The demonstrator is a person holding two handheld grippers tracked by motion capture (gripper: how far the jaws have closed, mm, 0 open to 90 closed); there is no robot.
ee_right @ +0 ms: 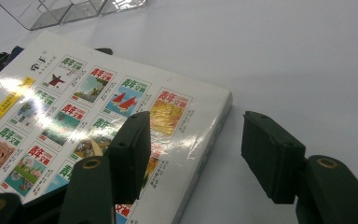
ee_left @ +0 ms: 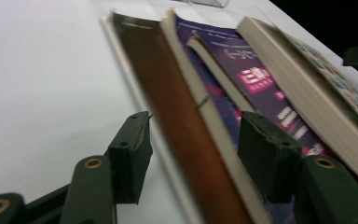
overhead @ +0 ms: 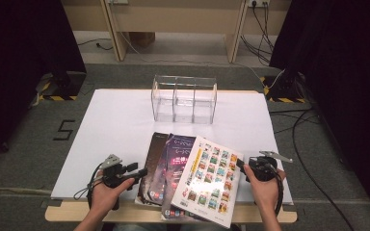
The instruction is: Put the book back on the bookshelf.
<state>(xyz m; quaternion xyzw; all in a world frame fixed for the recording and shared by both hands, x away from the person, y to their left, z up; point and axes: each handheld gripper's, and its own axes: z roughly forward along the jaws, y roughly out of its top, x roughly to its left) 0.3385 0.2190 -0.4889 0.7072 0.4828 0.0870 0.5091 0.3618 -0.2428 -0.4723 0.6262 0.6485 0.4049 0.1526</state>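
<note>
Evidently the work is only starting: three books are lying overlapped near the front edge of the white counter (overhead: 115, 120), and the clear organizer (overhead: 184, 98) with its three compartments is standing empty, well apart toward the far side.

The left gripper (overhead: 136, 172) is sitting at the left edge of the stack with its fingers (ee_left: 131, 149) spread wide. In the left gripper view they are straddling the edge of the brown book (ee_left: 177, 121), the lowest and leftmost of the three; no pad is pressing on it yet. The purple book (overhead: 176, 166) is lying over the brown one.

The right gripper (overhead: 243, 166) is coming in at the right edge, fingers (ee_right: 272, 154) also wide. In the right gripper view one finger is hovering over the glossy cover of the white picture book (overhead: 207, 180), which is lying on top; the other is over bare counter beside its edge. Nothing is being held.

Judging by the layout, the books are probably meant to go upright into the organizer. Nothing is done yet: all three are waiting to be gripped, lifted, and slotted in.
</note>
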